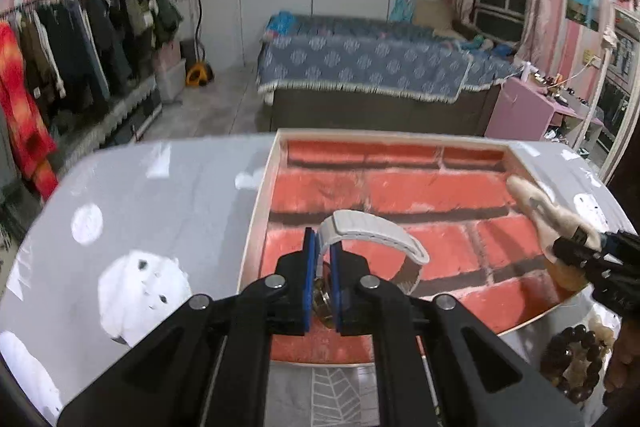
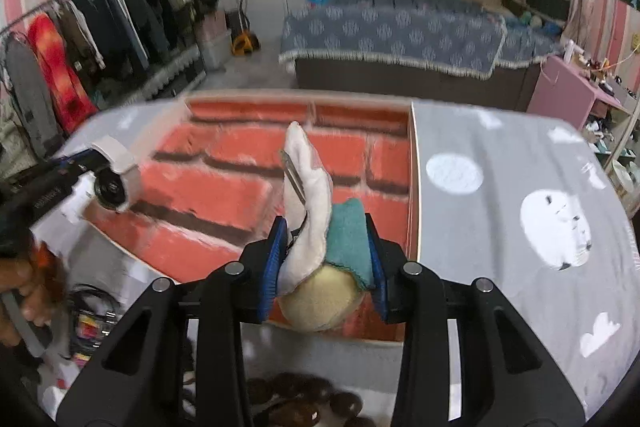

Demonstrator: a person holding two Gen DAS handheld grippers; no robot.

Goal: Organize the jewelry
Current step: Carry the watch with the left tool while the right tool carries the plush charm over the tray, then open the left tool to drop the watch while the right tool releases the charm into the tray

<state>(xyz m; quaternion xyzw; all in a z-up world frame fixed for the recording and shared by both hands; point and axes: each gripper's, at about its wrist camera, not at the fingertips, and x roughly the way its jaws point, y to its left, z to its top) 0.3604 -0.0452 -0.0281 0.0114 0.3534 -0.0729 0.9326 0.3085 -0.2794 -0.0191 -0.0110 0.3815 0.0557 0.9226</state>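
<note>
We hold our left gripper (image 1: 323, 251) clamped tight on the white strap of a wristwatch (image 1: 372, 239), its blue pads pinching the band near the round case, which hangs between the black fingers; in the right wrist view the same watch (image 2: 114, 173) shows at the far left, its dark dial facing the camera. Our right gripper (image 2: 326, 243) is clamped on a plush hair clip (image 2: 310, 211), a soft thing with a cream-white ear-like flap, a teal patch and a rounded yellowish part, with a metal clip bar lying along the white flap; the pads press it from both sides. Both pieces hang over a shallow tray (image 1: 256, 211) with a pale rim and a red brick-pattern lining, which rests on the counter (image 1: 160, 195) covered by a grey cloth printed with white shapes. From the left wrist view the hair clip (image 1: 540, 207) sits over the tray's right edge. A dark beaded bracelet (image 1: 576, 363) lies on the counter just off the tray's near right corner. In the right wrist view a hand (image 2: 24, 287) grips the handle of the other tool at the lower left, with small, blurred items beside it. Behind the counter stand a bed (image 1: 372, 63) with a blue patterned cover and a rack of hanging clothes (image 1: 80, 39).
</note>
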